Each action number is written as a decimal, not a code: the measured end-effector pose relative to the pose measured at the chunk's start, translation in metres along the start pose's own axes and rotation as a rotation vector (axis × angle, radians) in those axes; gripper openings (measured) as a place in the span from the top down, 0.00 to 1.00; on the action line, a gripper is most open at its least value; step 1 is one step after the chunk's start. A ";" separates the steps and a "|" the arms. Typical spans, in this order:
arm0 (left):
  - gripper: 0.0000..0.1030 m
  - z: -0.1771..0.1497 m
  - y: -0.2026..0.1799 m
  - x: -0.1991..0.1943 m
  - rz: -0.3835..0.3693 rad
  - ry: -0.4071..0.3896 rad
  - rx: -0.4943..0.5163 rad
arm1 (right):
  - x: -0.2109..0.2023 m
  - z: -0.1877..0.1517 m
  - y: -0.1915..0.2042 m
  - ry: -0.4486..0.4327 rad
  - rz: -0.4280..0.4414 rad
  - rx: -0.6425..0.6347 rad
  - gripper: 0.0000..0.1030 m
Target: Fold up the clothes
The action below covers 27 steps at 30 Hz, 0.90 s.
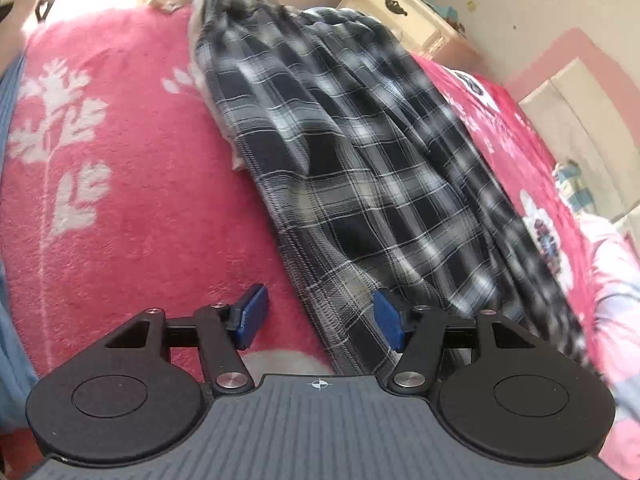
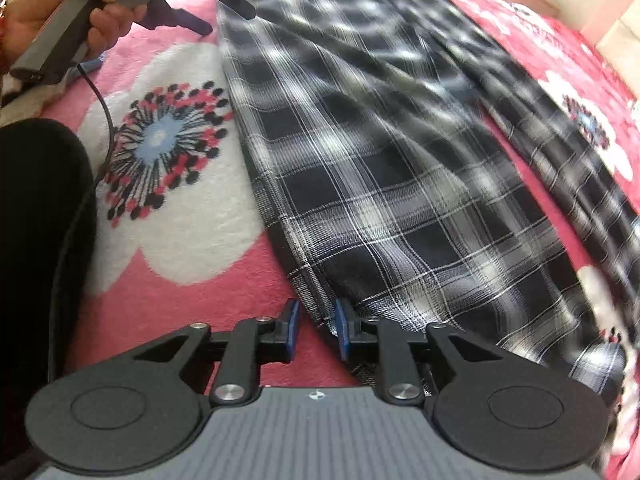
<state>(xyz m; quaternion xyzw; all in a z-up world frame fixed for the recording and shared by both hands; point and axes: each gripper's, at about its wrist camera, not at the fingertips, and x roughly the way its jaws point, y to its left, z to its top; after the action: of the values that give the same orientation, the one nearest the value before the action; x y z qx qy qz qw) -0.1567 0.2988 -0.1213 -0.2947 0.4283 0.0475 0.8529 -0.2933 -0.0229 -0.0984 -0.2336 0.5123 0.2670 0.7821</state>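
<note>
Straddling the plaid garment's [image 1: 360,160] hem on the pink blanket [image 1: 120,200], both claws spread, left [image 1: 320,320] wider than right [image 2: 317,330]

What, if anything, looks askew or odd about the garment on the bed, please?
The plaid garment lies bunched in long wrinkles on the pink blanket, not flat. Both the left gripper and right gripper are open at its edge.
</note>
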 end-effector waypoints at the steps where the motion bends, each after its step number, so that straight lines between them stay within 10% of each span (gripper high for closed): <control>1: 0.43 -0.001 -0.002 0.002 0.007 -0.005 0.005 | -0.001 0.001 -0.001 0.004 0.003 0.009 0.97; 3: 0.50 -0.001 -0.003 0.002 0.003 -0.017 -0.001 | -0.006 0.001 -0.004 0.012 0.028 0.033 0.97; 6: 0.89 -0.001 -0.003 0.006 0.004 -0.006 0.011 | -0.021 0.001 -0.008 0.028 0.094 0.073 0.97; 9: 0.97 -0.001 -0.001 0.004 0.020 0.001 0.024 | -0.029 -0.001 -0.007 0.042 0.132 0.095 0.97; 15: 0.98 -0.009 -0.002 -0.001 0.081 -0.015 0.083 | -0.012 -0.010 -0.001 0.084 0.186 0.177 0.89; 17: 0.96 -0.010 -0.004 -0.001 0.091 -0.015 0.114 | -0.020 -0.011 -0.007 0.053 0.211 0.232 0.69; 21: 0.73 -0.014 -0.016 -0.013 0.151 -0.061 0.213 | -0.068 -0.037 -0.045 -0.070 0.223 0.438 0.65; 24: 0.70 -0.027 -0.032 -0.037 0.194 -0.159 0.319 | -0.114 -0.079 -0.088 -0.127 0.098 0.629 0.65; 27: 0.65 -0.051 -0.060 -0.053 0.067 -0.151 0.472 | -0.143 -0.139 -0.131 -0.110 -0.070 0.866 0.65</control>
<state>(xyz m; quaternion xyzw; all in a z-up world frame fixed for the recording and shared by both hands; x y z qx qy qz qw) -0.2059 0.2309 -0.0765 -0.0688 0.3722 -0.0036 0.9256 -0.3490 -0.2358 -0.0047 0.1132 0.5261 0.0131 0.8427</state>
